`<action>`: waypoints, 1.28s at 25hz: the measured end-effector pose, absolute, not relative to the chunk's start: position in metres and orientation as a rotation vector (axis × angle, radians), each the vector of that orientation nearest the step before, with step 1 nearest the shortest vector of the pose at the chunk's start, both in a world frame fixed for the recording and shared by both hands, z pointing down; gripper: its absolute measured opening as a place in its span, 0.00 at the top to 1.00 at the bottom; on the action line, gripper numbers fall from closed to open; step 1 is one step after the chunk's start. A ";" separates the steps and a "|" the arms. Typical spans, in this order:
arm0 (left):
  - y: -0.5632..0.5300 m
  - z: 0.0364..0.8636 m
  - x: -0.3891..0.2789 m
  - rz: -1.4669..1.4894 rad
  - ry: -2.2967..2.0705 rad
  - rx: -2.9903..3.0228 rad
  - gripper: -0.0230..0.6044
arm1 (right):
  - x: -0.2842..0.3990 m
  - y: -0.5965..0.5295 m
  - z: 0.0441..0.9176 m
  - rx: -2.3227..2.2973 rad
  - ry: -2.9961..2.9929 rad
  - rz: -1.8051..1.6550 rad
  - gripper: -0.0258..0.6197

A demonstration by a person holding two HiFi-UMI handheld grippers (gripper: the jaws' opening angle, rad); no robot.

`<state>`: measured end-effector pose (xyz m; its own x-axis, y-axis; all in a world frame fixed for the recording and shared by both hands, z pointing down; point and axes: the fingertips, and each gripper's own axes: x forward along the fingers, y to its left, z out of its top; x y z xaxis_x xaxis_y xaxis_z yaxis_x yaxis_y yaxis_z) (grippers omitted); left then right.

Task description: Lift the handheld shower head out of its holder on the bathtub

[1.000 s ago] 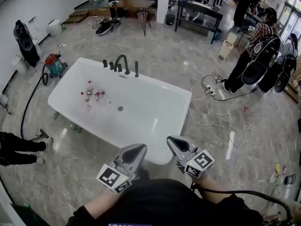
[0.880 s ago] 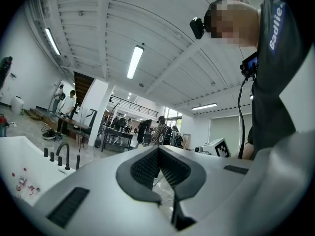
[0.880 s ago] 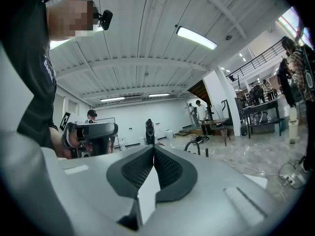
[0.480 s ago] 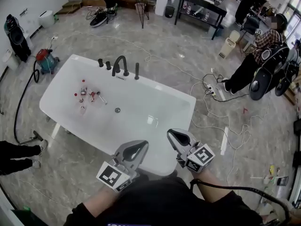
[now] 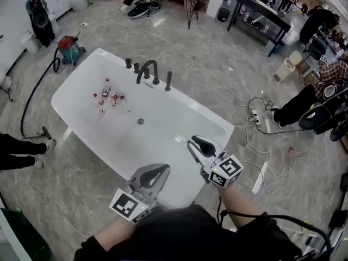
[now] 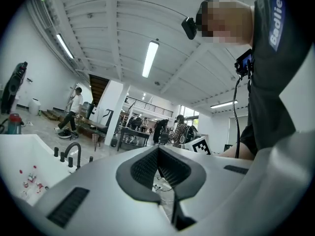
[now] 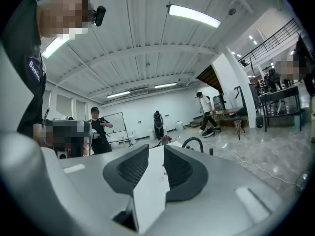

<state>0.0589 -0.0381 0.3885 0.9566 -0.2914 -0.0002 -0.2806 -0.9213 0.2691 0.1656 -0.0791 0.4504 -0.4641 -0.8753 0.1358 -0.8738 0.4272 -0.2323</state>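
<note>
Handheld shower head (image 5: 168,81): slim black rod, upright in its holder on the far rim of the bathtub, rightmost of the black fittings.
Holder: the seat is too small to make out; the rod's foot meets the rim.
Faucet (image 5: 148,70): black gooseneck spout just left of the shower head, with its arch over the basin.
Knobs (image 5: 129,63): two short black posts on the same rim, left of the faucet.
Bathtub (image 5: 216,125): white and freestanding, set diagonally on the floor, with its near right corner closest to the person.
Basin contents: small red and white items (image 5: 110,97) scattered at the left end; the drain (image 5: 141,121) lies near the middle.
Right hand-held gripper (image 5: 197,144): over the near right rim of the bathtub and well apart from the shower head. The jaws are opening, with a clear gap between the pads and nothing in it.
Left hand-held gripper (image 5: 158,171): at the near edge of the bathtub, left of the right one. The jaws are together, empty and pointing level.
Floor (image 5: 98,184): grey marble-look tiles.
Cables (image 5: 253,116): white leads and a power strip, right of the bathtub.
Vacuum (image 5: 69,47): red canister with a black hose, far left.
Table (image 5: 260,8): black frame, far right.
Bystanders: a seated person (image 5: 315,99) at the right edge and legs (image 5: 22,152) at the left edge.
</note>
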 end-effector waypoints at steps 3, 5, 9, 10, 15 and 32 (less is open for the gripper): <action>-0.043 0.389 0.074 -0.051 -0.526 2.817 0.96 | 0.186 -0.096 0.456 -1.563 2.709 -0.433 0.82; -0.045 0.389 0.081 -0.049 -0.575 2.808 0.96 | 0.198 -0.107 0.461 -1.540 2.740 -0.438 0.79; -0.054 0.394 0.089 -0.040 -0.611 2.807 0.96 | 0.217 -0.143 0.477 -1.557 2.783 -0.433 0.76; -0.057 0.395 0.089 -0.037 -0.604 2.807 0.96 | 0.221 -0.154 0.481 -1.571 2.791 -0.435 0.75; -0.073 0.403 0.078 -0.008 -0.574 2.798 0.96 | 0.228 -0.209 0.502 -1.626 2.805 -0.478 0.71; -0.153 0.464 0.038 0.004 -0.634 2.730 0.96 | 0.259 -0.429 0.614 -1.893 2.700 -0.715 0.66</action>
